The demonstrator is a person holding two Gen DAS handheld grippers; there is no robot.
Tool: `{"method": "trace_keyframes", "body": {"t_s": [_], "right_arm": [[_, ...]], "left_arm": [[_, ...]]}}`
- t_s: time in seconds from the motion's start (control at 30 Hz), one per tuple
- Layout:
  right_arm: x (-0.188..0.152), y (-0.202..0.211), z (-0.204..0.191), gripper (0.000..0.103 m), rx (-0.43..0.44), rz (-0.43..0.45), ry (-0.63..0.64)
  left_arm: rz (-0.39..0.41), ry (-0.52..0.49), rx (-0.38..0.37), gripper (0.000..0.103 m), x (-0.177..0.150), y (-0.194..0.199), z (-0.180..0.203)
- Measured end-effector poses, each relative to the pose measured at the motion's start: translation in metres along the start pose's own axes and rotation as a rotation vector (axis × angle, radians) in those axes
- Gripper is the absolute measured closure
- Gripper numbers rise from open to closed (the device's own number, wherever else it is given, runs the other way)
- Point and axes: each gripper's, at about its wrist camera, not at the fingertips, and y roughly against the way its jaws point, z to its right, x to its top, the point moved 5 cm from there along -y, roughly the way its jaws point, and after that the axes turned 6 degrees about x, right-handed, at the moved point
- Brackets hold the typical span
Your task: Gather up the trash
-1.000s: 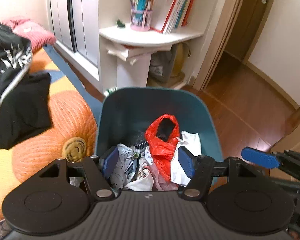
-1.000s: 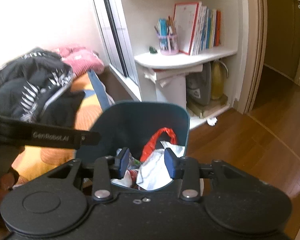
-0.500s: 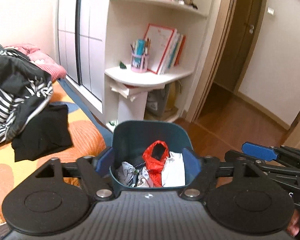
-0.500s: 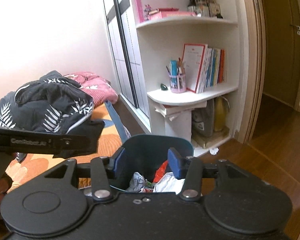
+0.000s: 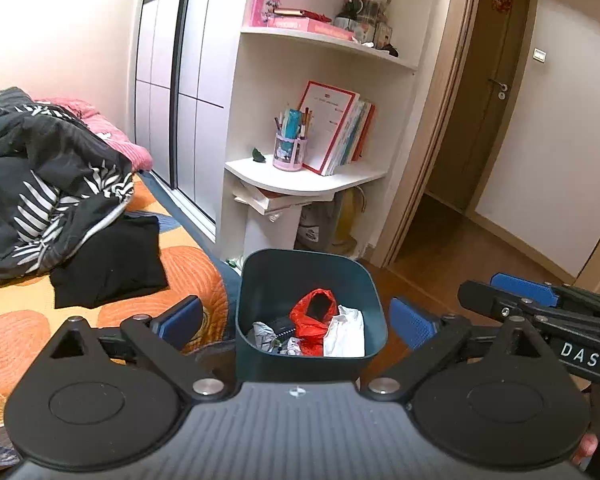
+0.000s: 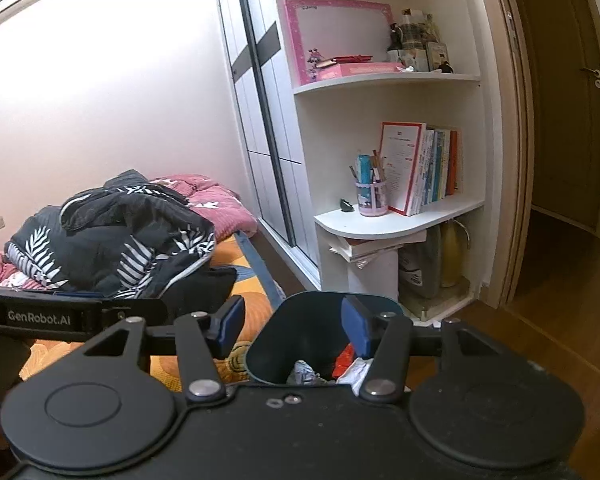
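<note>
A dark teal trash bin (image 5: 260,280) stands on the wood floor beside the bed. It holds a red plastic bag (image 5: 314,314), white crumpled paper (image 5: 346,336) and grey wrappers (image 5: 262,332). My left gripper (image 5: 296,322) is open and empty, above and in front of the bin, fingers wide on either side of it. My right gripper (image 6: 294,326) is open and empty, also above the bin (image 6: 312,316). The right gripper shows at the right of the left wrist view (image 5: 524,284).
The bed with an orange cover (image 5: 112,308) carries dark clothes (image 5: 44,196) and a pink quilt (image 6: 216,200) on the left. A white corner shelf (image 5: 308,180) with books and a pen cup stands behind the bin. An open doorway (image 5: 460,160) lies to the right.
Both grippers have pulled up and back from the bin, so it looks smaller and lower. The jaws of both have opened wider. The trash stays in the bin.
</note>
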Motion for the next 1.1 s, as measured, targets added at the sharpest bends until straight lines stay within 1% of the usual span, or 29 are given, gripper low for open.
{"method": "trace_keyframes", "body": {"t_s": [0.13, 0.33, 0.47, 0.9, 1.1], "right_arm": [[-0.001, 0.007, -0.003, 0.049, 0.003, 0.012, 0.007], [-0.001, 0.014, -0.003, 0.049, -0.018, 0.02, 0.009], [0.0, 0.017, -0.004, 0.049, -0.03, 0.026, 0.002], [-0.003, 0.019, -0.011, 0.049, -0.028, 0.017, 0.007], [-0.001, 0.021, -0.015, 0.049, 0.003, 0.015, 0.003]], "left_arm": [[0.006, 0.017, 0.004, 0.003, -0.004, 0.008, -0.003], [0.028, 0.034, 0.007, 0.003, -0.005, 0.019, -0.008], [0.026, 0.041, 0.004, 0.003, -0.006, 0.021, -0.008], [0.044, 0.005, 0.038, 0.003, -0.014, 0.027, 0.001], [0.056, -0.014, 0.034, 0.003, -0.015, 0.029, 0.005]]}}
